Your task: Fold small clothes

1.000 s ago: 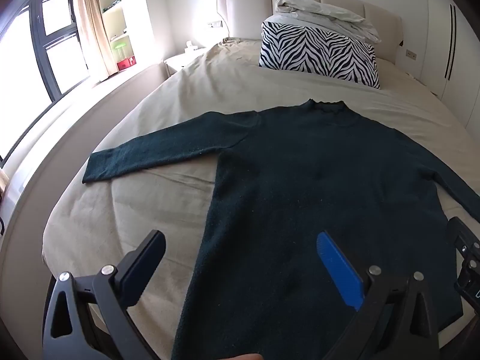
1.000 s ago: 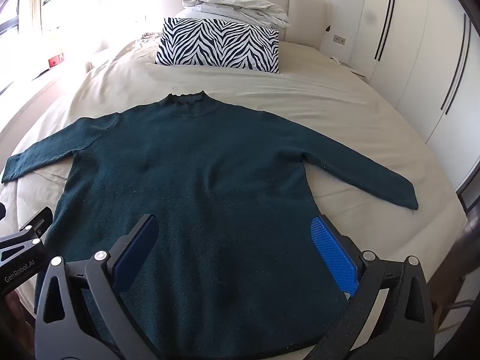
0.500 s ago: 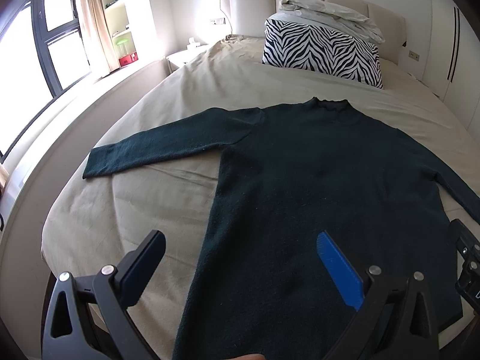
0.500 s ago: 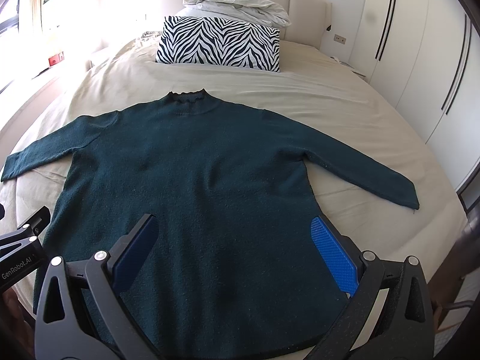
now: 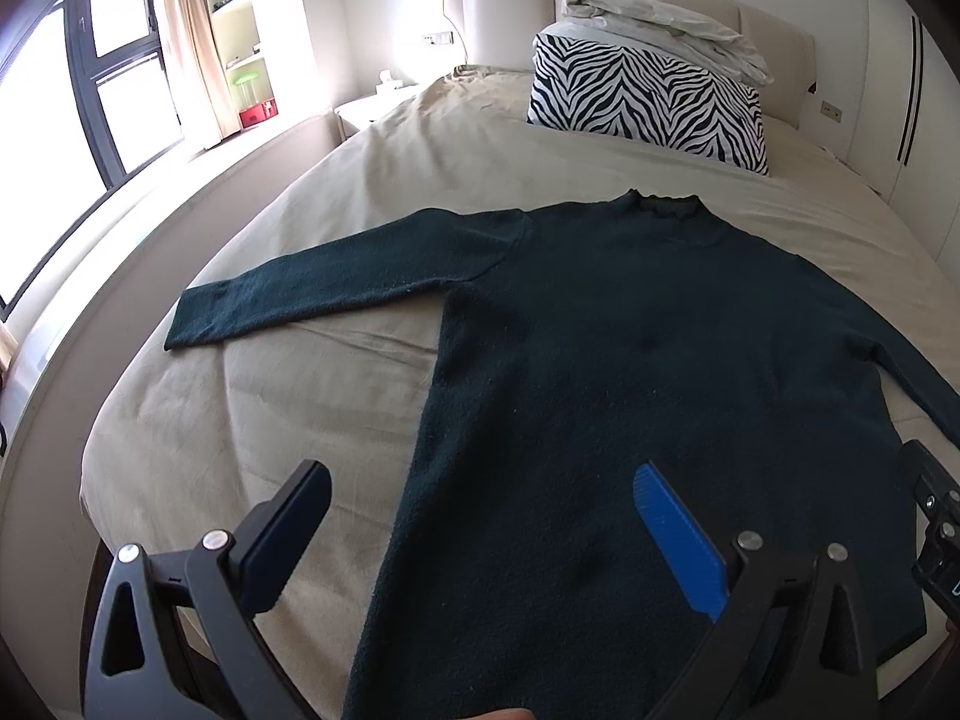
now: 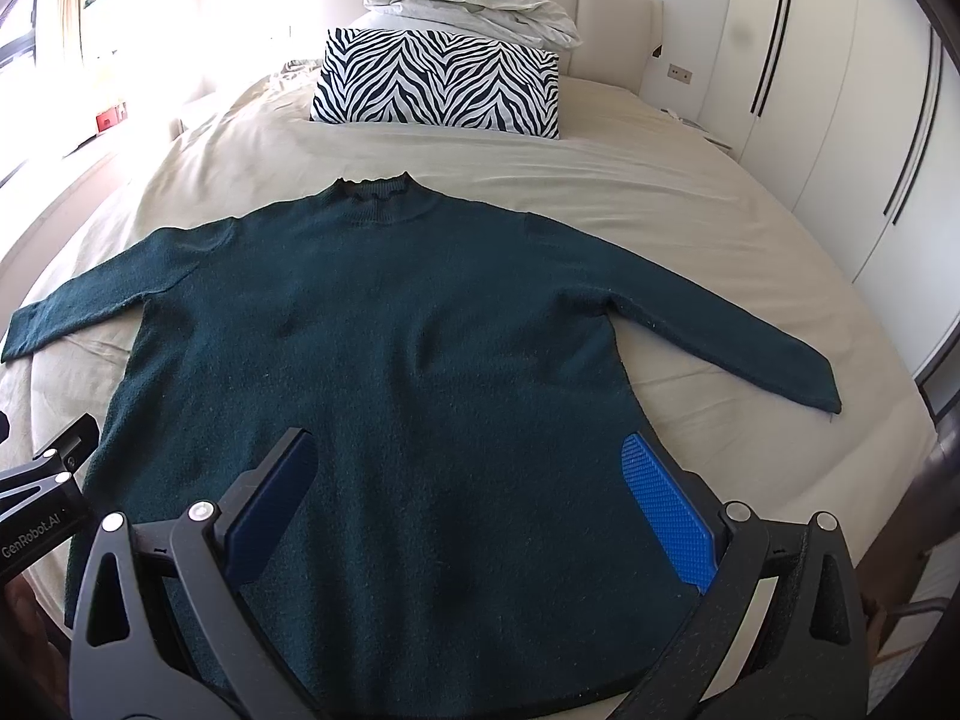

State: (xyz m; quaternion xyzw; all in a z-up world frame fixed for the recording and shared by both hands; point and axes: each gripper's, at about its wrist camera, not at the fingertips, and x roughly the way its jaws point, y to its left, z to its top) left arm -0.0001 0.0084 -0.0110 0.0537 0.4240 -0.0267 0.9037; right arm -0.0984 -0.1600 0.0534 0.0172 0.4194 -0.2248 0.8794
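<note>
A dark green long-sleeved sweater (image 6: 384, 348) lies flat and face up on the beige bed (image 6: 690, 228), collar toward the headboard, both sleeves spread out sideways. In the left wrist view the same sweater (image 5: 630, 360) fills the right half, its left sleeve (image 5: 312, 300) stretched toward the bed's edge. My left gripper (image 5: 480, 492) hovers open above the sweater's lower left side. My right gripper (image 6: 468, 468) hangs open over the lower hem area, holding nothing. The right gripper's body shows at the far right edge of the left wrist view.
A zebra-striped pillow (image 6: 438, 84) and a bundled white duvet (image 6: 474, 6) sit at the padded headboard. White wardrobe doors (image 6: 840, 120) line the right wall. A window (image 5: 60, 120), curtain and shelves stand on the left.
Both grippers have drifted slightly, so the sweater sits a little lower in both views. The sweater itself has not moved and both grippers stay open.
</note>
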